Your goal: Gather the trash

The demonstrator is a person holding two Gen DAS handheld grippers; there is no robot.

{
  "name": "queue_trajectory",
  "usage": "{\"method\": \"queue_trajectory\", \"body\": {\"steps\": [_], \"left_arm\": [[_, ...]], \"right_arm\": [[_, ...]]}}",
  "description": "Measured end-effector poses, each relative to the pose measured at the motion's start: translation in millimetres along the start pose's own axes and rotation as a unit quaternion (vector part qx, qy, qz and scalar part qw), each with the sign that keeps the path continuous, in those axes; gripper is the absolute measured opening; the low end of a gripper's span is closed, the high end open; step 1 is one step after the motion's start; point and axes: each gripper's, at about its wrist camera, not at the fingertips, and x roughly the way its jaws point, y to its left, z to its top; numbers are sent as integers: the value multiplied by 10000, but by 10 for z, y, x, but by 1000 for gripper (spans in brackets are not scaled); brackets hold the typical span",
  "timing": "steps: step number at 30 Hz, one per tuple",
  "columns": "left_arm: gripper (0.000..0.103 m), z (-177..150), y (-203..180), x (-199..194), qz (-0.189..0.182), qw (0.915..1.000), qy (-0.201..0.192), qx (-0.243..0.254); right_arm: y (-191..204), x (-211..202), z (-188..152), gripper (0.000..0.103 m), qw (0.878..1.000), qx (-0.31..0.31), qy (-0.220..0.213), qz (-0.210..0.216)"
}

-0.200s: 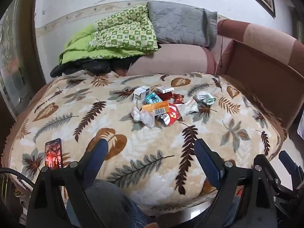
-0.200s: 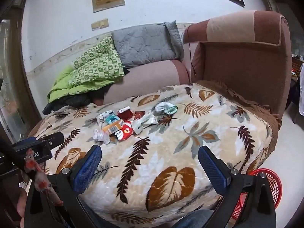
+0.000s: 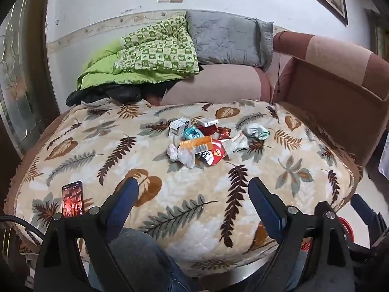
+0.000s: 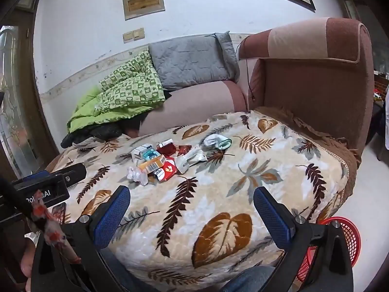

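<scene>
My left hand-held gripper (image 3: 192,192) is spread wide and holds nothing. Its blue fingers (image 3: 125,196) hang over the near part of the leaf blanket (image 3: 218,206) and touch no trash. My right hand-held gripper (image 4: 192,199) is spread just as wide and is empty too, hanging over the same blanket.

The trash pile (image 3: 204,141) lies in the middle of the blanket, well ahead of both grippers. In it I see an orange box (image 3: 197,143), a red pack (image 3: 216,153), a teal wrapper (image 3: 193,132), small white boxes (image 3: 178,126) and crumpled white paper (image 3: 181,154). A scrunched pale wrapper (image 3: 256,131) sits just to the right of the pile.

A phone (image 3: 72,198) lies on the blanket near the left gripper. A red basket (image 4: 340,241) stands on the floor by the blanket's right edge, low beside my right gripper.
</scene>
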Motion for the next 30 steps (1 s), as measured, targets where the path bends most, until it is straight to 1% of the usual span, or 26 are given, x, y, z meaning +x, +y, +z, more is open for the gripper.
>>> {"method": "queue_trajectory", "body": {"steps": [5, 13, 20, 25, 30], "left_arm": [[91, -2, 8, -180, 42, 10000, -39, -74], [91, 32, 115, -302, 24, 9998, -105, -151], [91, 15, 249, -361, -53, 9995, -137, -268], [91, 10, 219, -368, -90, 9996, -125, -248], [91, 15, 193, -381, -106, 9996, -117, -247]], "right_arm": [[41, -149, 27, 103, 9999, -41, -118, -73], [96, -287, 51, 103, 9996, -122, -217, -103], [135, -325, 45, 103, 9995, -190, -183, -147], [137, -368, 19, 103, 9994, -152, -248, -179], [117, -372, 18, 103, 9995, -131, -224, -193]]}}
